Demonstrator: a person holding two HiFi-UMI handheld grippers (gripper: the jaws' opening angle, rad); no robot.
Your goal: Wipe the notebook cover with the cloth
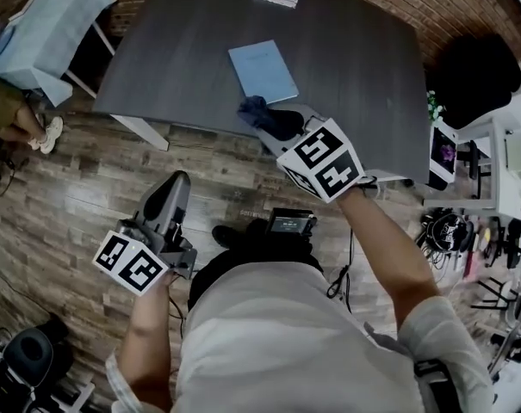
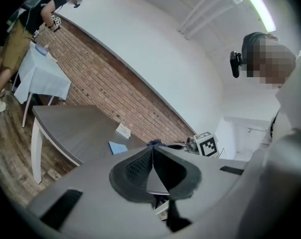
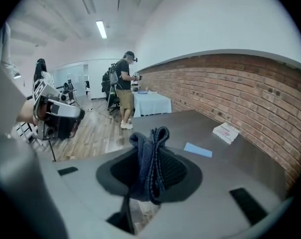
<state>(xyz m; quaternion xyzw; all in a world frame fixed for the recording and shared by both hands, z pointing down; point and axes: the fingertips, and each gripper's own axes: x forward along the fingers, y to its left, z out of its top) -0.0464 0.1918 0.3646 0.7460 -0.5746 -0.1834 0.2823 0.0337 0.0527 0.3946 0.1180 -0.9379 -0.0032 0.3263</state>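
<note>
So right now the right gripper (image 3: 150, 169) is clamped on the cloth (image 3: 151, 151). It's a dark blue wad pinched between the jaws, with a folded bit poking out past the tips. The notebook (image 1: 263, 71) is just ahead of those tips, lying flat on the table (image 1: 363, 67) with its light blue cover up. From the head view the cloth is right at the notebook's near edge, but honestly I can't tell if it's touching yet or hovering just short of it. The left gripper (image 1: 175, 188) is pressed shut with nothing in it, hanging low and well behind and to the left of the right one, off the table over the floor. My read is that the wipe itself hasn't really started. To do it well I'd tip the right gripper down so the loose fold lands on the cover, not the hard jaw tips. Then drag it from the near edge out to the far one in overlapping strokes with light pressure. A thin notebook on a smooth top will probably skate away from the push. So I'd bring the left one up ahead and pin a corner first, or else pull strokes back toward yourself.
</note>
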